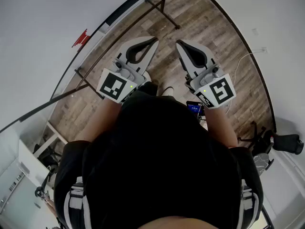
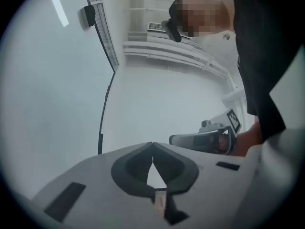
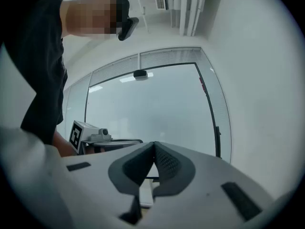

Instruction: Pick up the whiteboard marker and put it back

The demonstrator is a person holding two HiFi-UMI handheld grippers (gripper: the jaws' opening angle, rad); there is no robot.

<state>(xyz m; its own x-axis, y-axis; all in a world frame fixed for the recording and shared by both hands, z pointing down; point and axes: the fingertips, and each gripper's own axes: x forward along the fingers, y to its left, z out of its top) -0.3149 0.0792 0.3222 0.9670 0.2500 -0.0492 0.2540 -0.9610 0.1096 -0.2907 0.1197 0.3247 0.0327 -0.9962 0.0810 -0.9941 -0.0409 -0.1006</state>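
Person's dark head and black shirt [image 1: 157,175] sat closest, above the brown wood-plank floor [image 1: 209,37]. White-and-grey left gripper [image 1: 153,41] and white-and-grey right gripper [image 1: 180,43] were held level over that floor, side by side and not touching. On both, the black jaw pads were closed tip to tip with nothing between them. Whiteboard marker: couldn't tell where it was, no view showed it. Small red fitting [image 1: 81,38] sat on the white wall just past the floor's edge.

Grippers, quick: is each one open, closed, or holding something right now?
Left gripper: closed, jaw tips touching, holding nothing.
Right gripper: closed, jaw tips touching, holding nothing.
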